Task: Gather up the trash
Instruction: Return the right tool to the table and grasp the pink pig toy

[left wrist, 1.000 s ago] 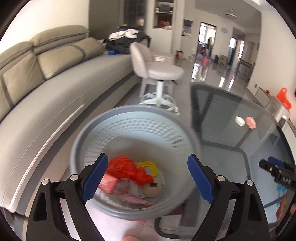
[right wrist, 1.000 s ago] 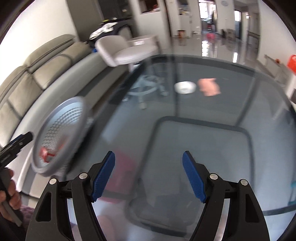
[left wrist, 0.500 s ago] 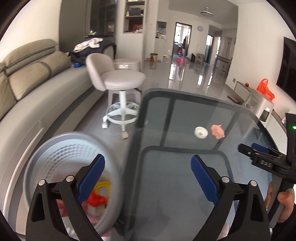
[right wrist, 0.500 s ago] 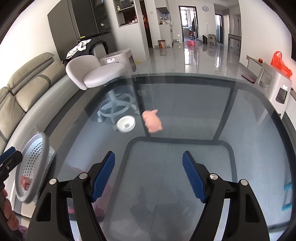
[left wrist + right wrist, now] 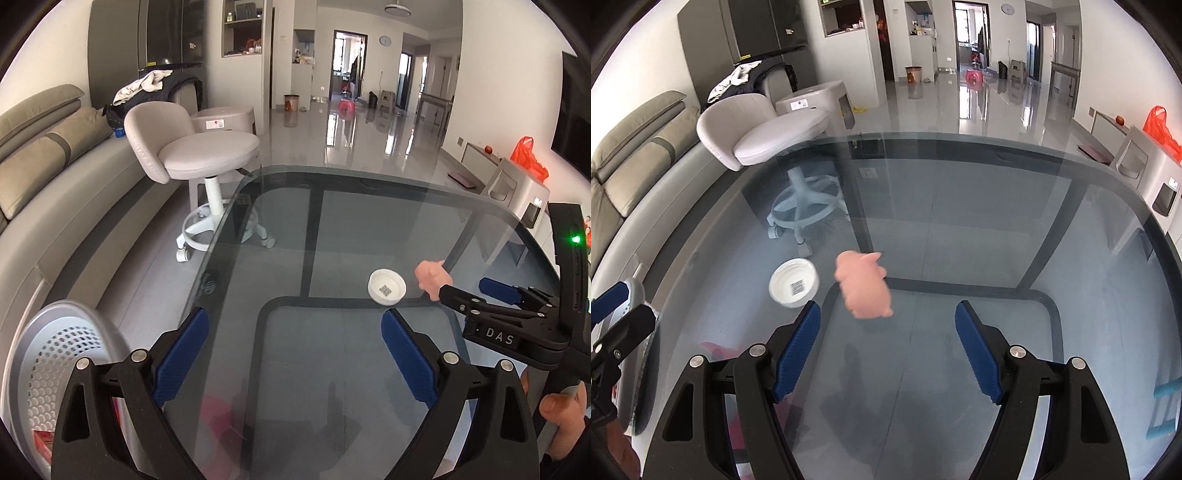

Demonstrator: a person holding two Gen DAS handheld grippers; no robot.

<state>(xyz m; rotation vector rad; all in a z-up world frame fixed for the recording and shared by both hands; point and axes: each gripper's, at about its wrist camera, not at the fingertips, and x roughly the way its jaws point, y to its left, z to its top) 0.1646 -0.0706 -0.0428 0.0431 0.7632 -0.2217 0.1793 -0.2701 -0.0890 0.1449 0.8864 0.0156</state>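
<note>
A pink toy pig (image 5: 864, 286) lies on the glass table (image 5: 960, 229), just past my right gripper's (image 5: 888, 332) fingertips and nearer its left finger. Beside it on the left sits a small white dish (image 5: 793, 282) with a label inside. That gripper is open and holds nothing. My left gripper (image 5: 295, 347) hangs open and empty over the table's near left part, with the dish (image 5: 387, 287) and pig (image 5: 430, 277) ahead to its right. The right gripper (image 5: 472, 291) shows there, its fingertip beside the pig. A grey perforated basket (image 5: 55, 354) with red trash stands off the table's left edge.
A white swivel stool (image 5: 199, 155) stands at the table's far left corner, with a long grey sofa (image 5: 48, 177) along the left wall. A low white cabinet with a red bag (image 5: 528, 162) is at the right. The table (image 5: 332, 229) has a dark frame under the glass.
Both grippers swung away from the basket and rightward over the glass table. The basket slid to the lower left of the views. The dish and pig now lie much closer.
</note>
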